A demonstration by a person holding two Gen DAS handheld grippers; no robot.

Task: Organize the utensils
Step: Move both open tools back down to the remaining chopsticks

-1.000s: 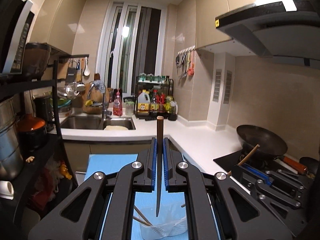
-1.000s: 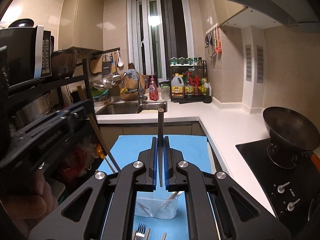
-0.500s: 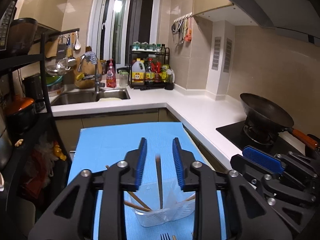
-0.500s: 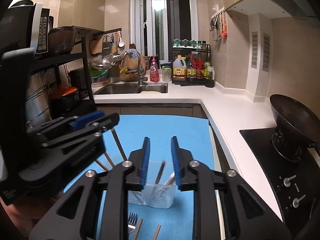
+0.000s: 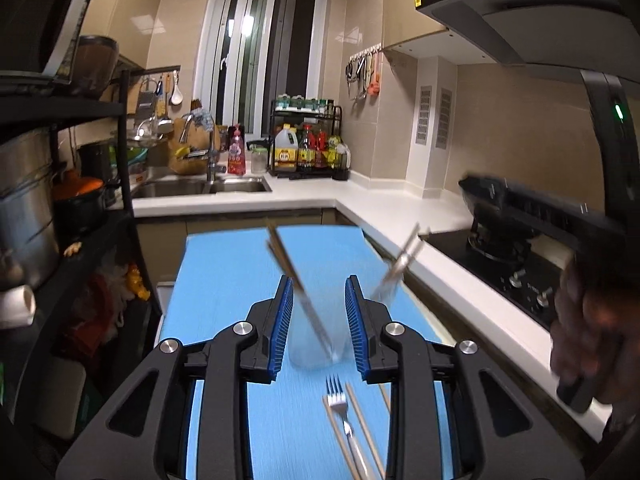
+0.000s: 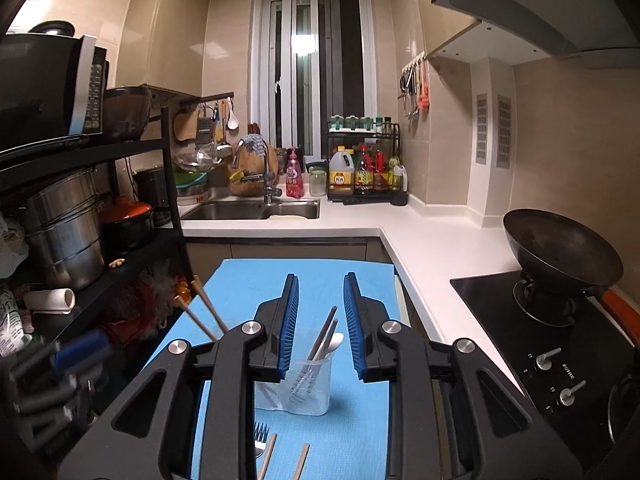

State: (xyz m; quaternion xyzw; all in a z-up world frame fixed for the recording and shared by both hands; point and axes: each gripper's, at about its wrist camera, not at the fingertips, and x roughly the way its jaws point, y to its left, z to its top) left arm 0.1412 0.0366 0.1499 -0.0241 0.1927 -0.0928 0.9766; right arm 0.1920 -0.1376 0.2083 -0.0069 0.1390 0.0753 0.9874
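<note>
left claw [image 5: 318,322] wide open, empty | right claw [image 6: 319,326] wide open, empty | step: likely between picks, chopsticks [image 6: 325,333] lean in cup [image 6: 306,386], tips up | next: fork [image 5: 346,426] on desk [image 5: 228,276] just before cup, long axis toward it, tines facing cup

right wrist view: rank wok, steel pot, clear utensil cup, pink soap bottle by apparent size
1. wok and steel pot: look about alike, so no ranking between them.
2. clear utensil cup, though nearness to the camera inflates it.
3. pink soap bottle, farthest away.
</note>
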